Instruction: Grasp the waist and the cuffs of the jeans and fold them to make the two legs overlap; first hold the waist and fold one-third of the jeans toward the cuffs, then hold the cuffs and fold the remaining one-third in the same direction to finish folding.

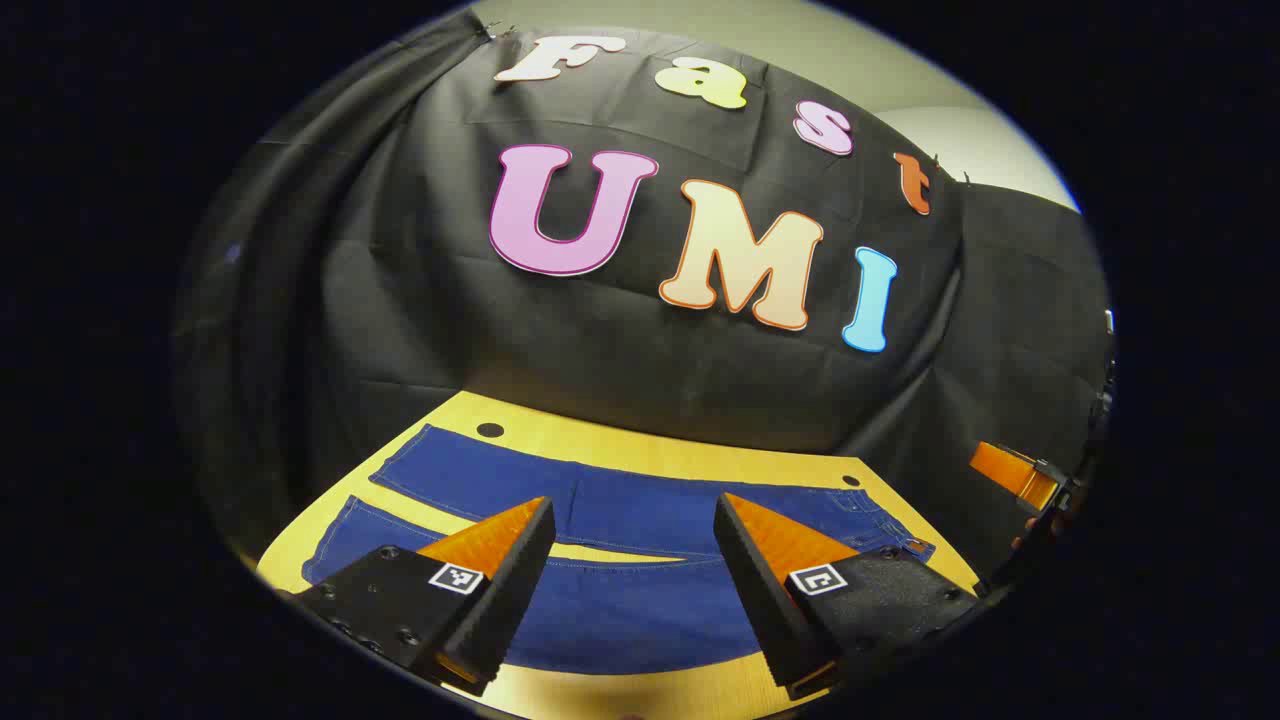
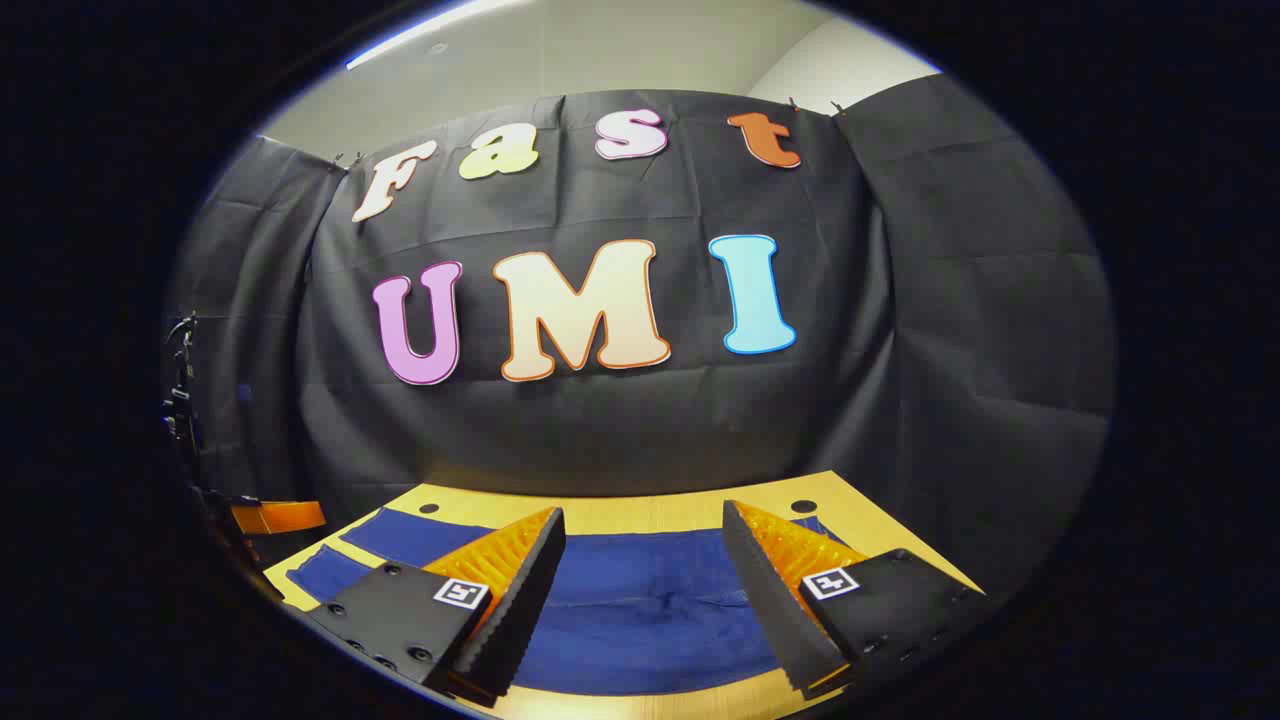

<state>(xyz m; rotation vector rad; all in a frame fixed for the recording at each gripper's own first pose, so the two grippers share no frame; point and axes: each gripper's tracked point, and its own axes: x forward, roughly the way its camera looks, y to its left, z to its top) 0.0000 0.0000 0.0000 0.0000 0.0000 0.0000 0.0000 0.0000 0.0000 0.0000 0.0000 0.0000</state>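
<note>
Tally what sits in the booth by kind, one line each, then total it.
Blue denim jeans, spread flat: 1
Yellow wooden table: 1
Round dark holes in the tabletop: 2
Two-finger grippers, left and right, both open: 2
Total: 6

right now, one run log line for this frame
stage: pre-grasp | blue denim jeans: flat on yellow wooden table, legs apart, unfolded | left gripper: open, above jeans | right gripper: open, above jeans
</note>
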